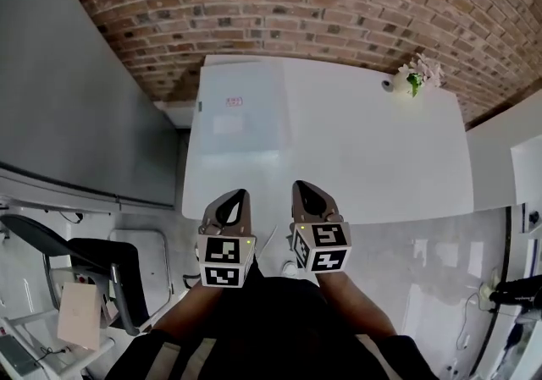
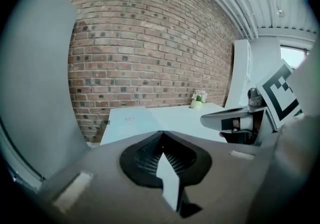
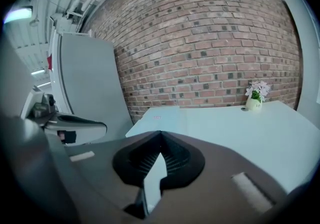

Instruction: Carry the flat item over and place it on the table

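The flat item, a pale translucent sheet [image 1: 240, 112] with a small red label, lies flat on the left part of the white table [image 1: 373, 158]. It also shows in the left gripper view [image 2: 131, 120] and the right gripper view [image 3: 161, 116]. My left gripper [image 1: 240, 195] and right gripper [image 1: 302, 186] hover side by side just short of the table's near edge. Both point at the table and are apart from the sheet. Each is shut with nothing between the jaws [image 2: 161, 132] [image 3: 161, 132]. The person's forearms show behind them.
A small vase of flowers [image 1: 412, 78] stands at the table's far right corner. A brick wall [image 1: 296, 6] runs behind the table and a grey panel [image 1: 68, 99] lines its left side. A black chair [image 1: 102, 260] and a tan card [image 1: 79, 315] are at lower left.
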Demonstrator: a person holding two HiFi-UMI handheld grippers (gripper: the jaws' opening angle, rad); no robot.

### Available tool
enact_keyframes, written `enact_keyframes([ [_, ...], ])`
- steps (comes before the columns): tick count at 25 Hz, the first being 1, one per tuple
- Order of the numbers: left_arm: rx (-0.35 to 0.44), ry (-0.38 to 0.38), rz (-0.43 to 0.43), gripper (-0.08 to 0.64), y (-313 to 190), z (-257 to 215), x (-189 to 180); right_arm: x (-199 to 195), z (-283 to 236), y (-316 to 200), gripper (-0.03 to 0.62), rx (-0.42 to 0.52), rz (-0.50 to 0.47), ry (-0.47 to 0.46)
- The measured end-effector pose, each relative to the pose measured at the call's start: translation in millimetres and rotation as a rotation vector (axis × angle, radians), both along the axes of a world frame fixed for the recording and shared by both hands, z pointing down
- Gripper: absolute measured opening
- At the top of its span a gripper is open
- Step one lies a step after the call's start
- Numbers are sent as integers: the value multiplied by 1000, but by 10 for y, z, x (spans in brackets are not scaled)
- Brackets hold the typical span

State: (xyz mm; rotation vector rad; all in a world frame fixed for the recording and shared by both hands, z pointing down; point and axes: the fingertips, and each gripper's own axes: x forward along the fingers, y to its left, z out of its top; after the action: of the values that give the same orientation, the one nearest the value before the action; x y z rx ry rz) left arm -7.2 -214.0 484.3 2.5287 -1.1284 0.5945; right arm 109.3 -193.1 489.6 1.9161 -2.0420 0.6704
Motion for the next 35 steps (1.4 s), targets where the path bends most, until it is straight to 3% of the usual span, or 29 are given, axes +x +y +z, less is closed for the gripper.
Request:
enact_keyframes([
  [10, 113, 34, -63, 6, 1244, -529, 268, 204, -516, 1139, 2, 128, -76, 6],
  [18, 167, 33, -114, 6, 2060, -851, 192, 85, -891, 1874, 2, 187, -143, -8],
  [28, 182, 16, -140, 6, 2277, -914, -269, -409, -1094, 2110, 2, 214, -182, -3],
  [35, 157, -20, -152, 6, 2219, -708, -816, -816, -875, 2190, 0, 155, -147, -4],
])
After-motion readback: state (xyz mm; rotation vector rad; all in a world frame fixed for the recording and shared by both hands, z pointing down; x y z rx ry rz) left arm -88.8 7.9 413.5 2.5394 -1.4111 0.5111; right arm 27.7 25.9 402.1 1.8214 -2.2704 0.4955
